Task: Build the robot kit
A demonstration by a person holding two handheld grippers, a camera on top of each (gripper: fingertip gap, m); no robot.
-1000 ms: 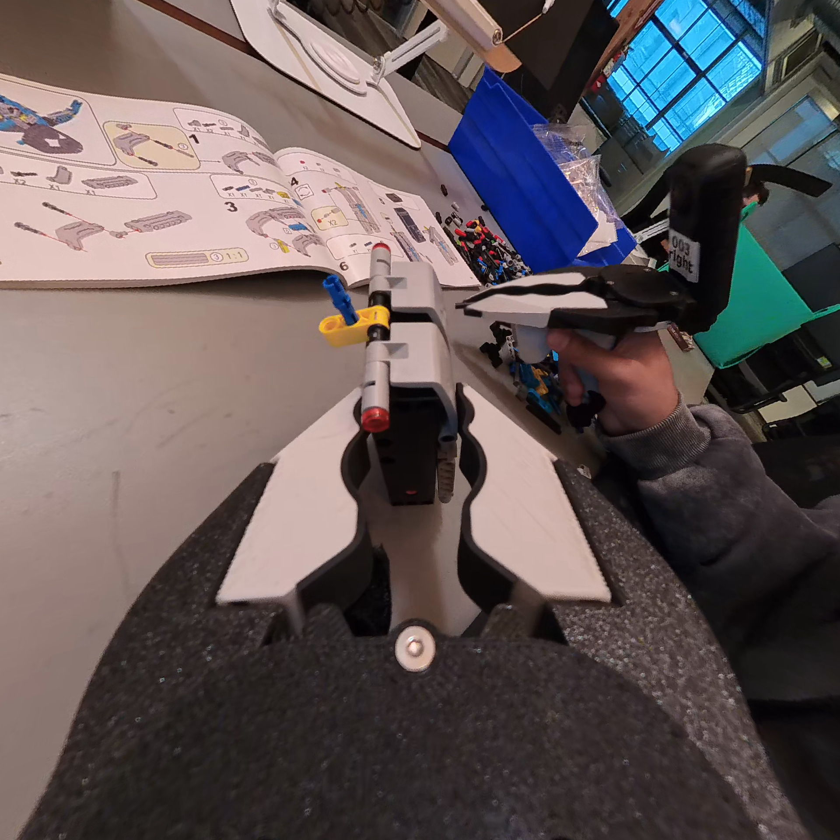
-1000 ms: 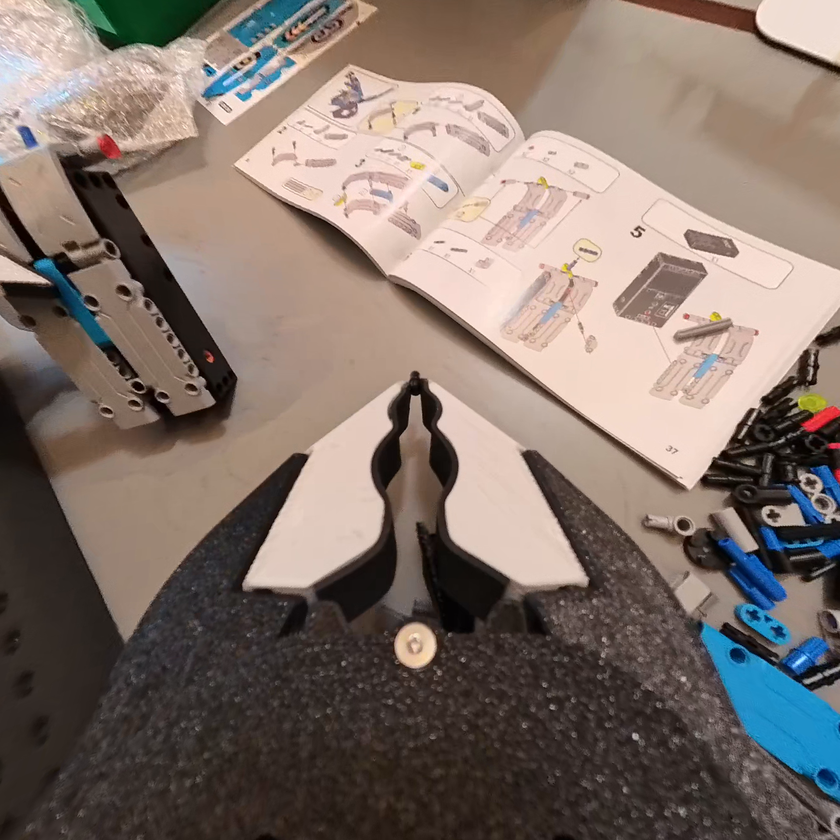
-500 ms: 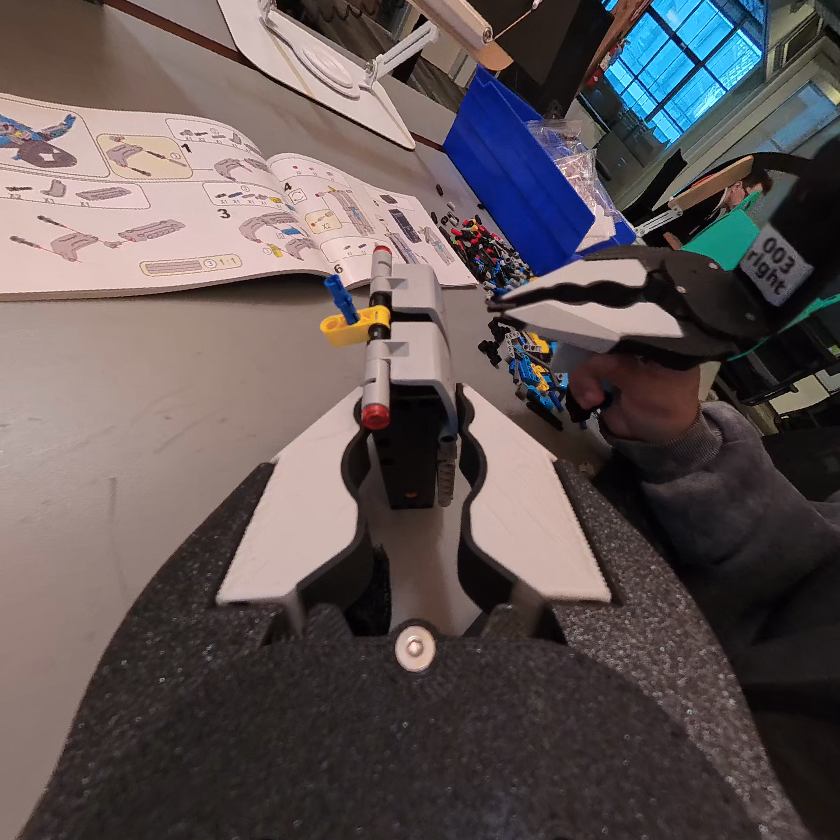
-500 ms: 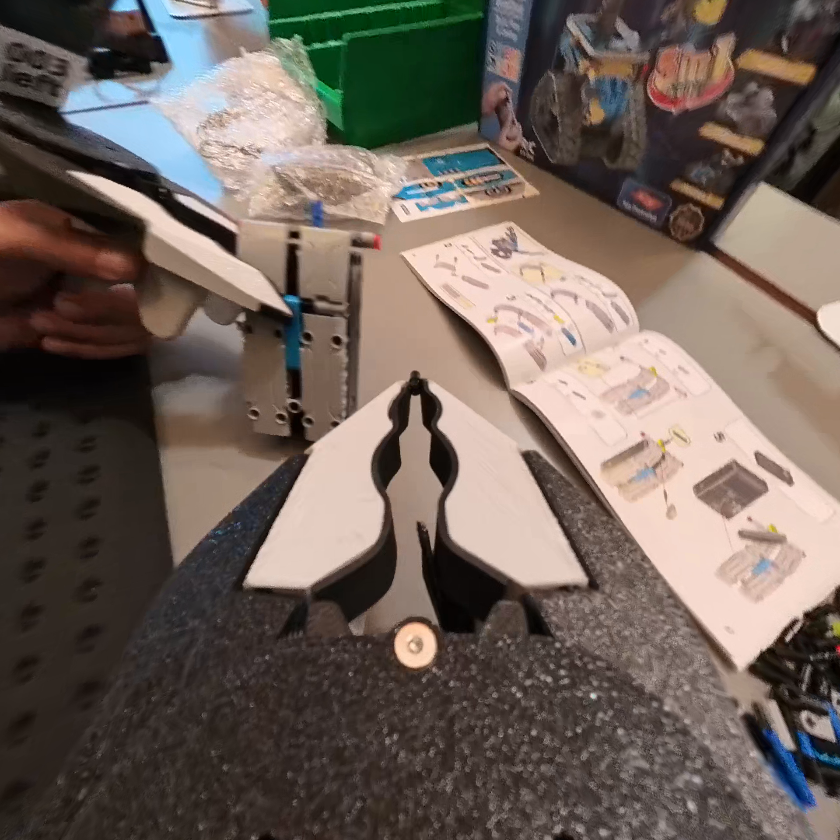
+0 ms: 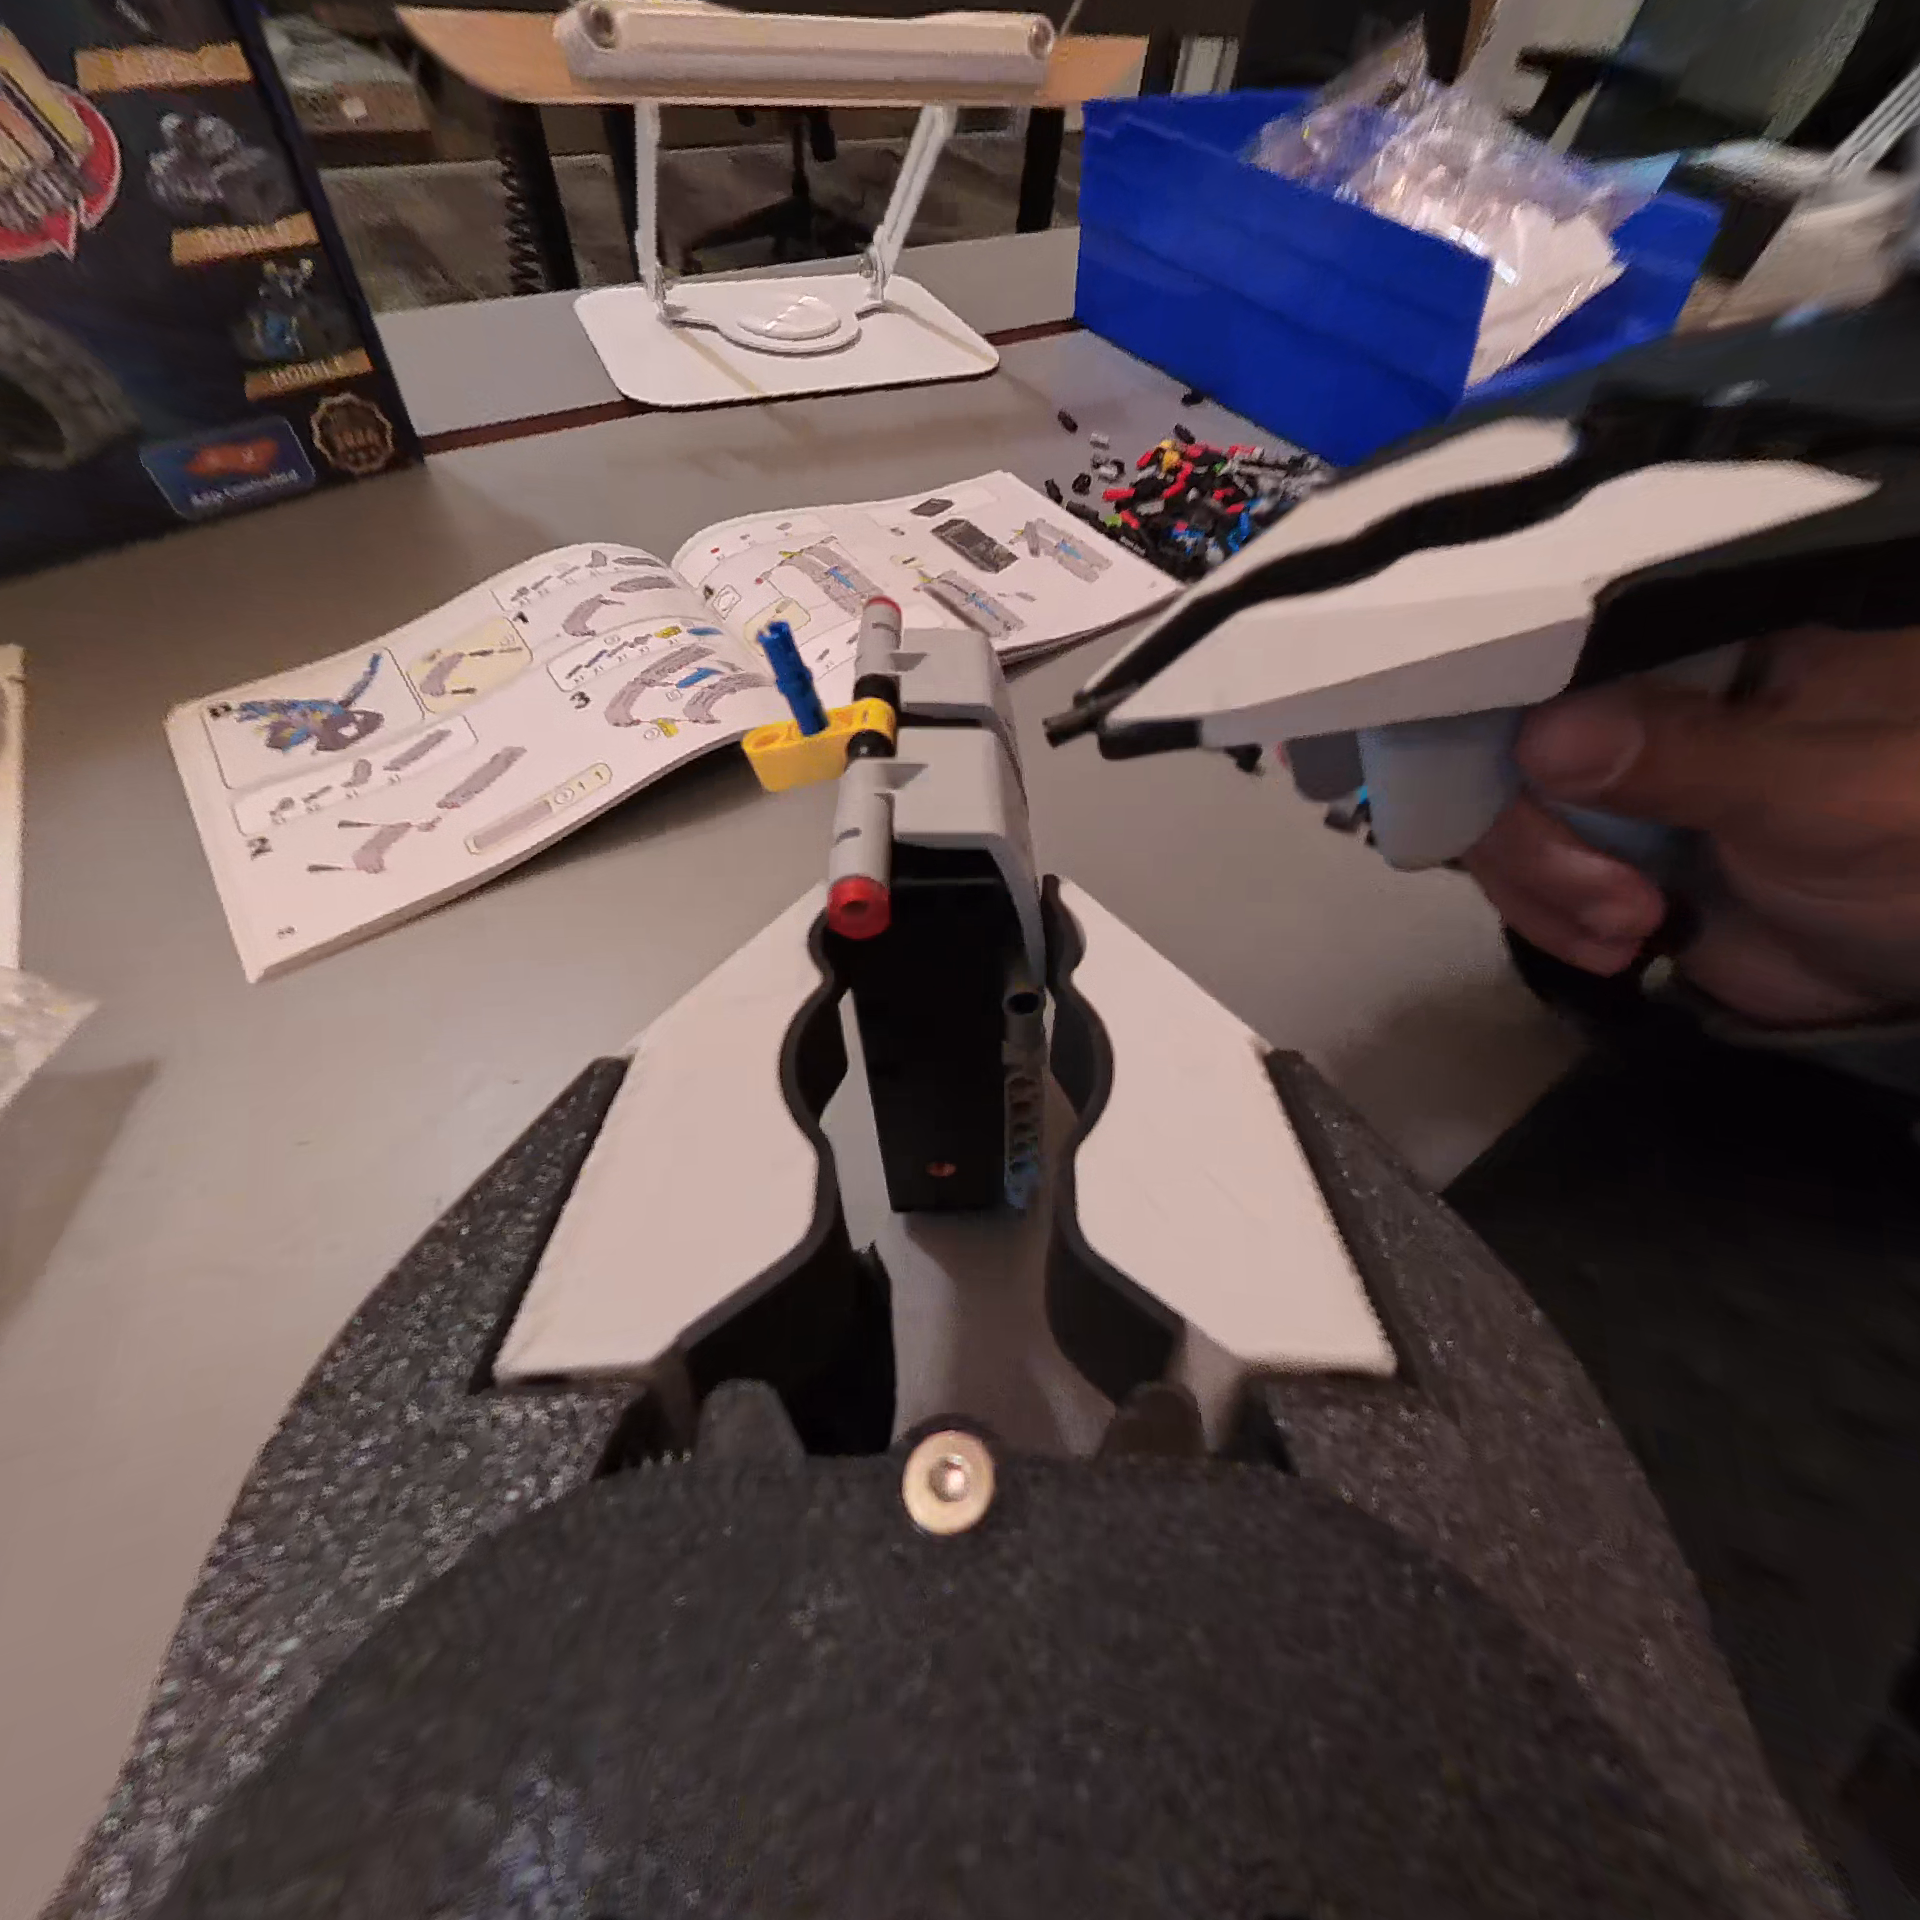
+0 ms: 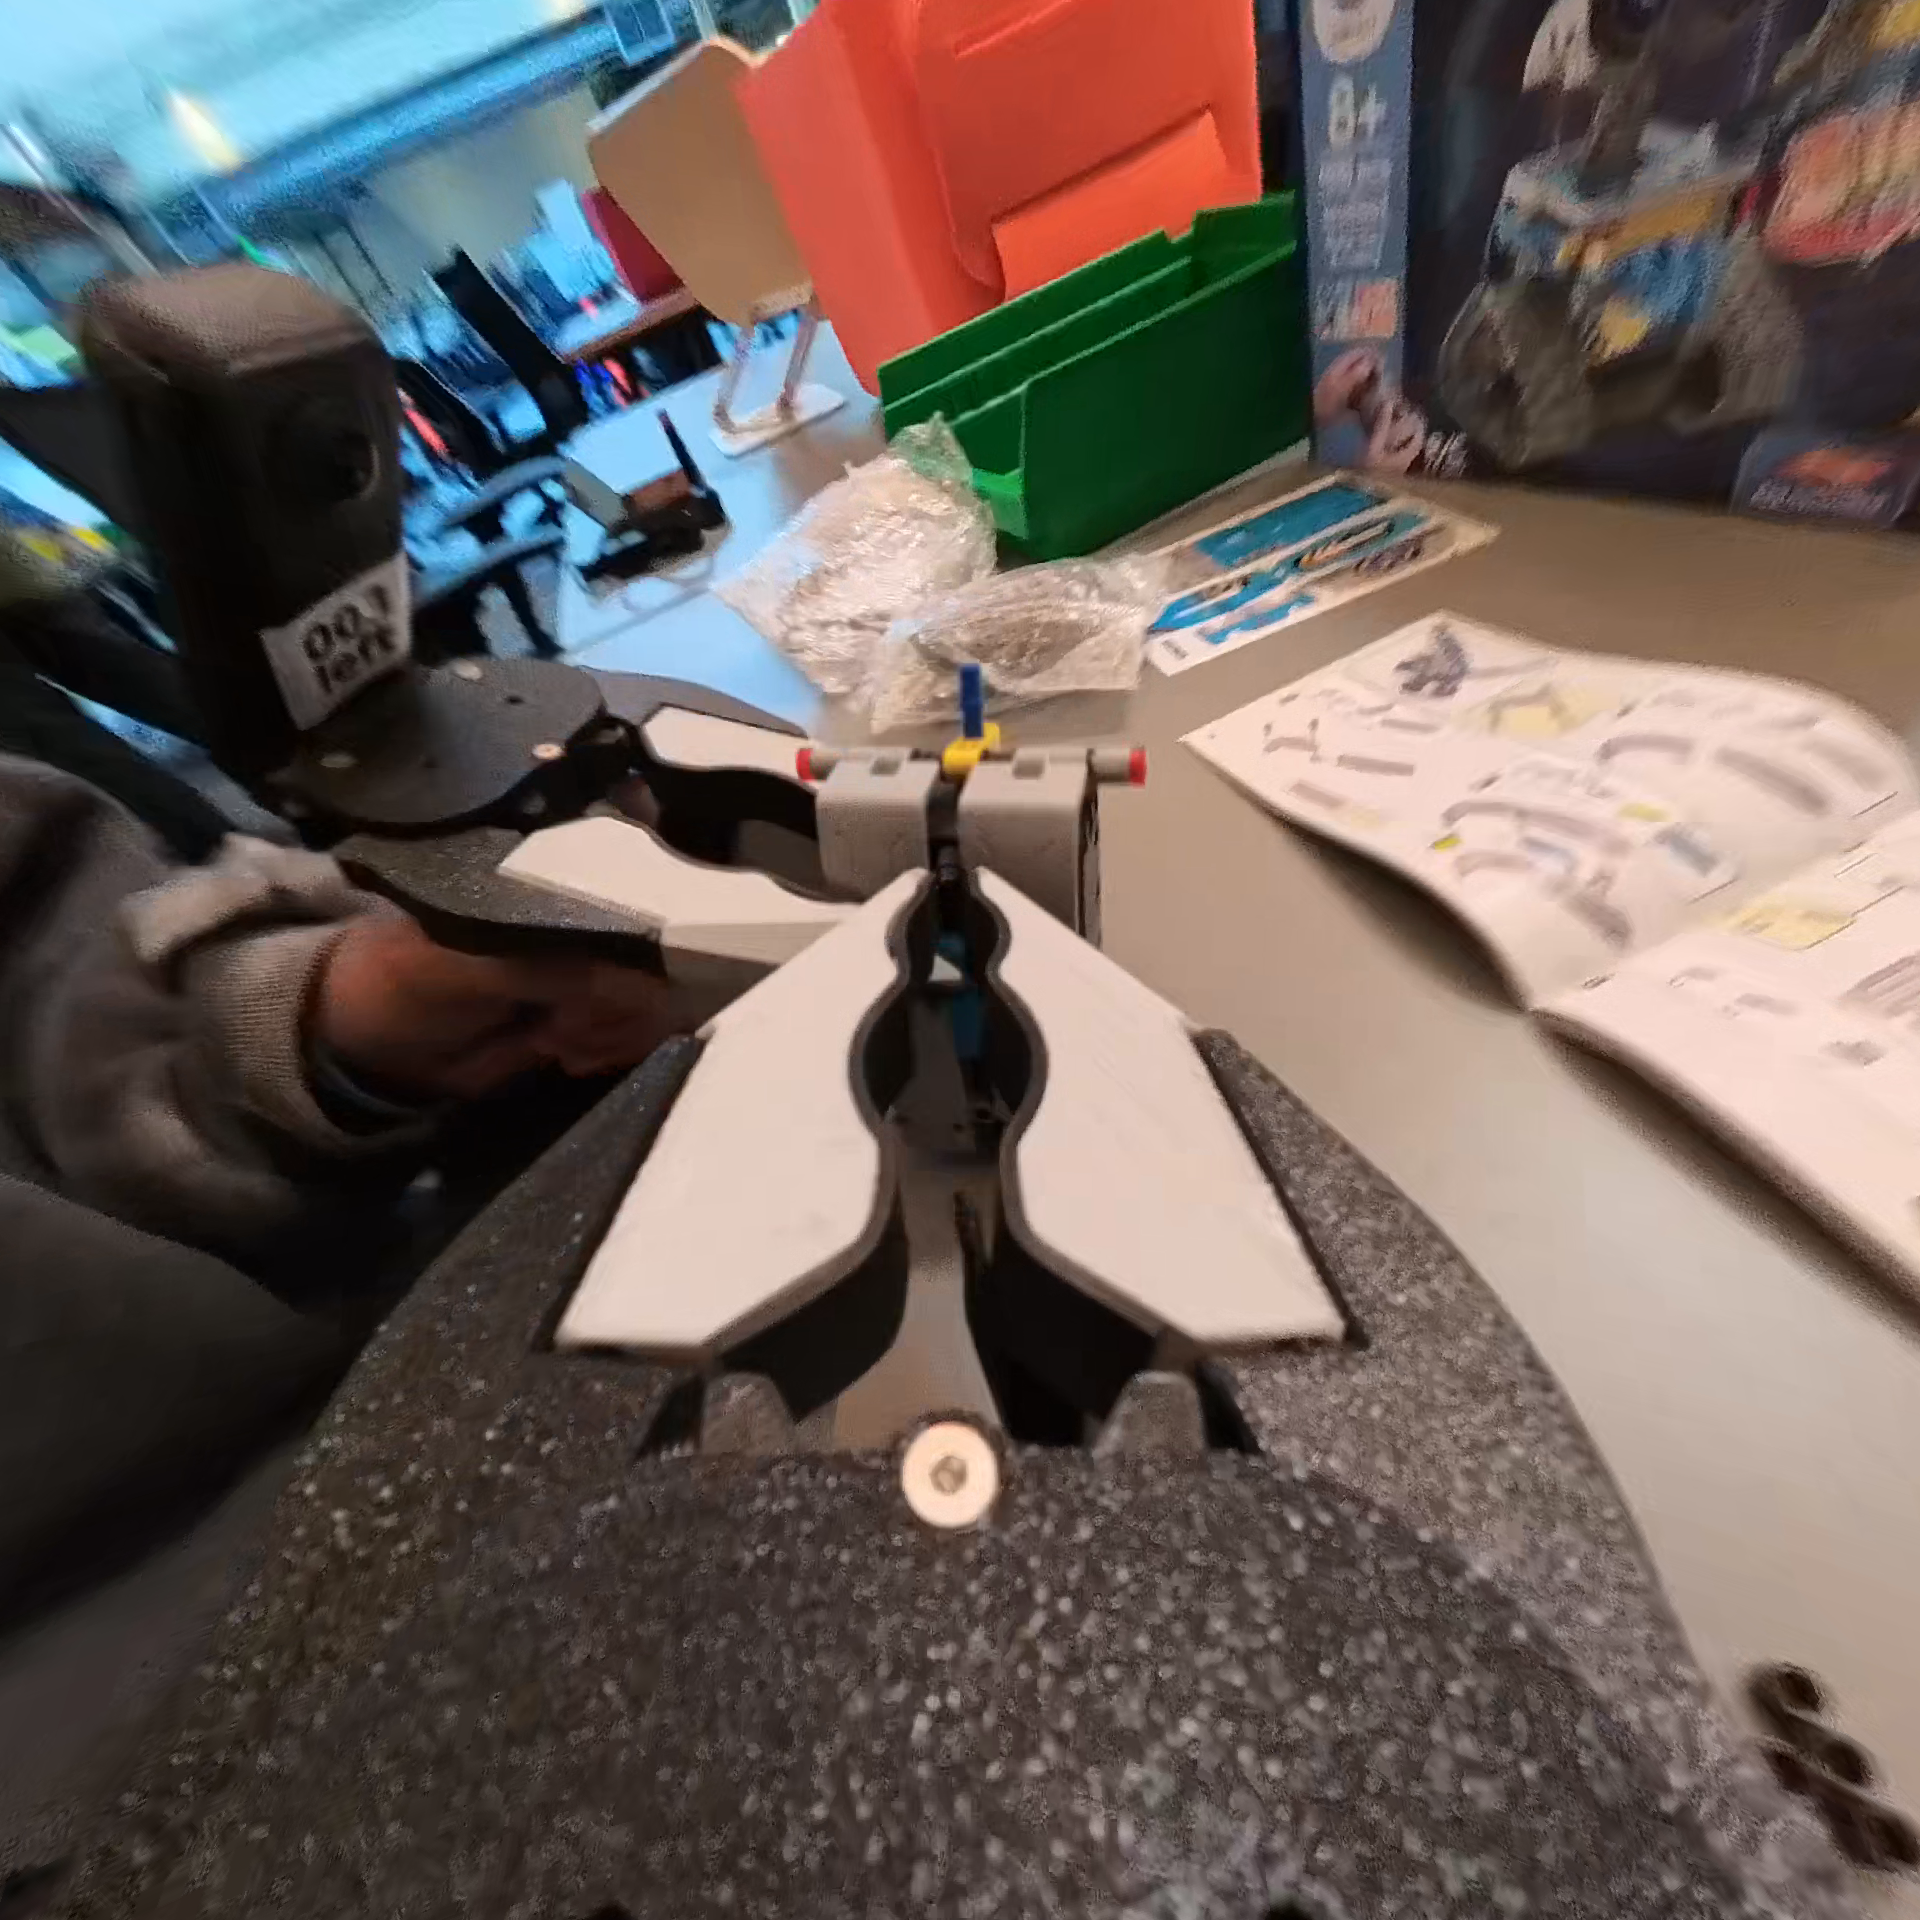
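My left gripper is shut on a grey and black brick assembly and holds it upright over the grey table. On top of the assembly are a grey axle with red ends, a yellow connector and a blue pin. My right gripper is shut on a small black pin, its tip right at the gap in the assembly's grey side. The right gripper also shows in the left wrist view, and the left gripper in the right wrist view.
An open instruction booklet lies behind the assembly, with a pile of loose small parts and a blue bin to its right. A lamp base, a toy box, a green bin, plastic bags and a sticker sheet stand further back. Both grippers' tips are close together, under 4 cm apart.
My right gripper has swung from above the booklet over to the assembly and now points at its side. My left gripper has turned with the assembly still held.
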